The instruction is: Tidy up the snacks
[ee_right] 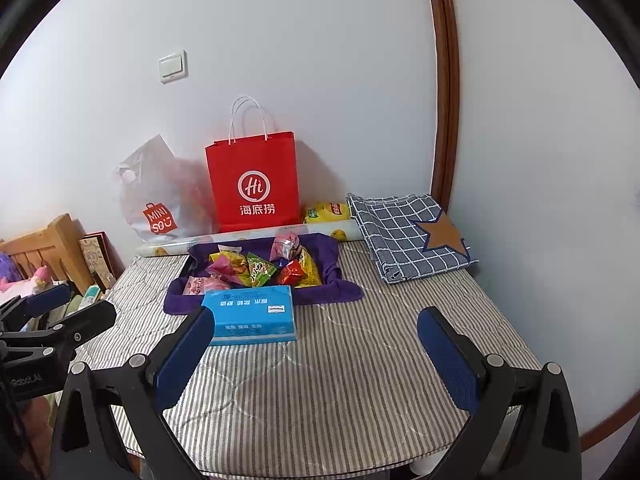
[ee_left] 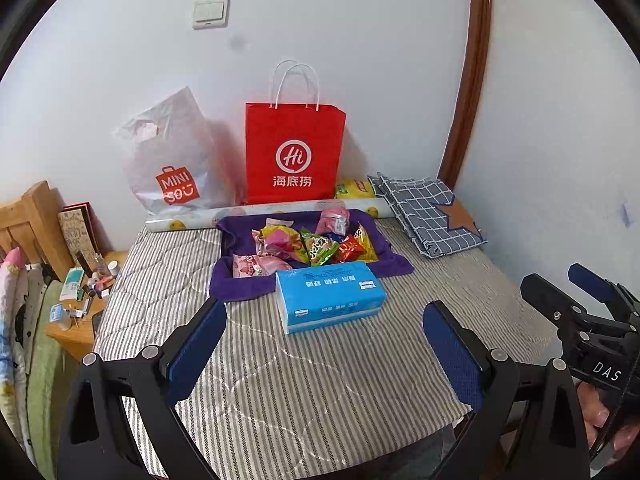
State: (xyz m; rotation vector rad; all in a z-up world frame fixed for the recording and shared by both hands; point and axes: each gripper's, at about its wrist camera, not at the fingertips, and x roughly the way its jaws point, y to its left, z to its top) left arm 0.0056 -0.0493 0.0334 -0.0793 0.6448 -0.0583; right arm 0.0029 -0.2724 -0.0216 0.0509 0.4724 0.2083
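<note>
Snack packets are seen heaped in a tray lined with a purple cloth, set toward the back of the striped surface. Their printing is too small to be read, and the packets at the bottom of the heap are covered by those on top. The tray's near edge is hidden by a blue tissue pack lying just in front of it, touching the cloth. Behind the tray a patterned roll is laid along the wall, backed by a red paper bag and a white plastic bag; a yellow packet is half concealed beside the red bag. A folded checked cloth is placed at the right corner. The left gripper is held above the bare front of the surface, fingers wide apart and empty. The right gripper is likewise spread wide and empty; in the left view it is cut off by the frame edge.
</note>
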